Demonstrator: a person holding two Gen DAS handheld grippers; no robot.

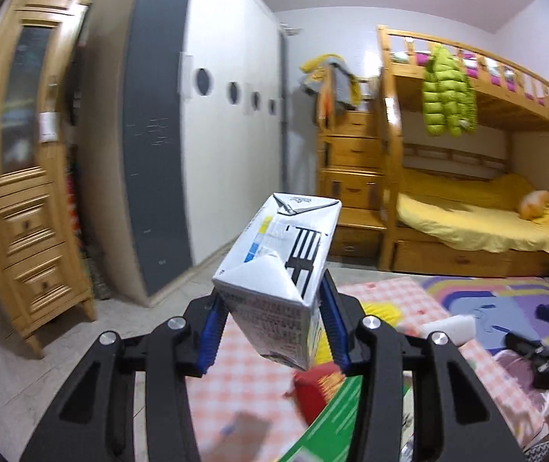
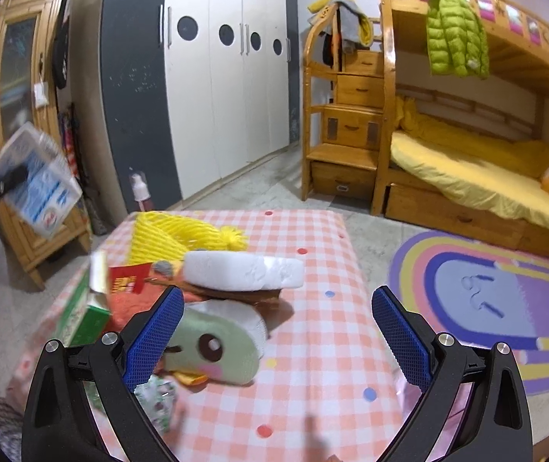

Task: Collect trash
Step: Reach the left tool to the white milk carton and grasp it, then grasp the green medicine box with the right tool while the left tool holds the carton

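While the left gripper (image 1: 274, 323) clamps its blue fingers (image 1: 212, 331) on a white carton (image 1: 278, 265) (lifted, tilted), the checked table (image 1: 243, 396) lies below them. The right gripper (image 2: 278, 342) gapes empty; white foam (image 2: 243, 269) lies just beyond its fingers (image 2: 401, 342).

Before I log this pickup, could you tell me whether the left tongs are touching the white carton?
Touching. The left wrist view shows the left tongs with both blue pads pressed against the white carton, which is held off the checked cloth.
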